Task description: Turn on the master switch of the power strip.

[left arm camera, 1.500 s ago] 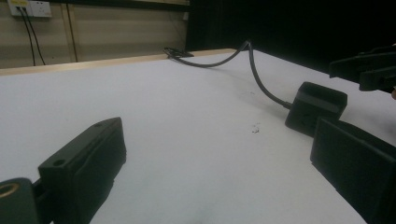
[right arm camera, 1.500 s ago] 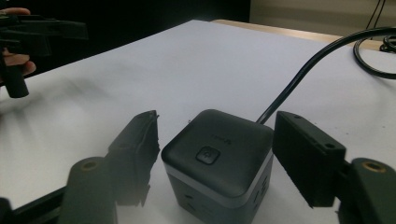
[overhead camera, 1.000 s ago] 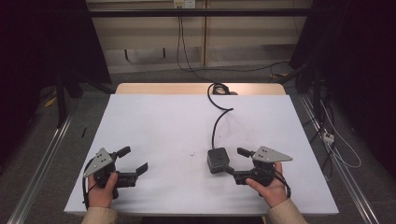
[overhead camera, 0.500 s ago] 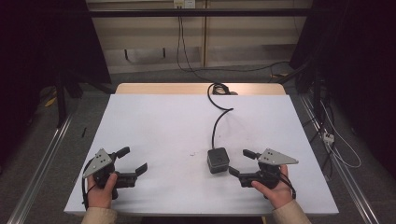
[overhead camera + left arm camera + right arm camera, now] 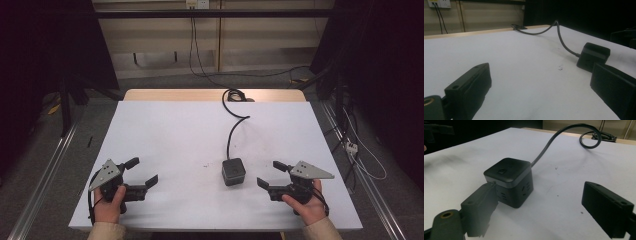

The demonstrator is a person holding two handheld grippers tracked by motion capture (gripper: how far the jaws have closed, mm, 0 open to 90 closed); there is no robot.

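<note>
Likely rigid, fairly dense, smooth-sided: cube socket (image 5: 233, 171) sits mid-table just off the right gripper (image 5: 273, 174), both grippers' jaws spread empty, left gripper (image 5: 141, 171) well apart; grasp across opposite flat sides.

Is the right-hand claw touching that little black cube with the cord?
Apart. The high view shows white table between the right gripper and the black cube socket.

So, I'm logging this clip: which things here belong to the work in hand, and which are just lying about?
In the work:
black socket cube with its cable
right gripper, open, nearest the cube
left gripper, open, farther off

Lying about:
white table
wall socket
floor cables
</note>
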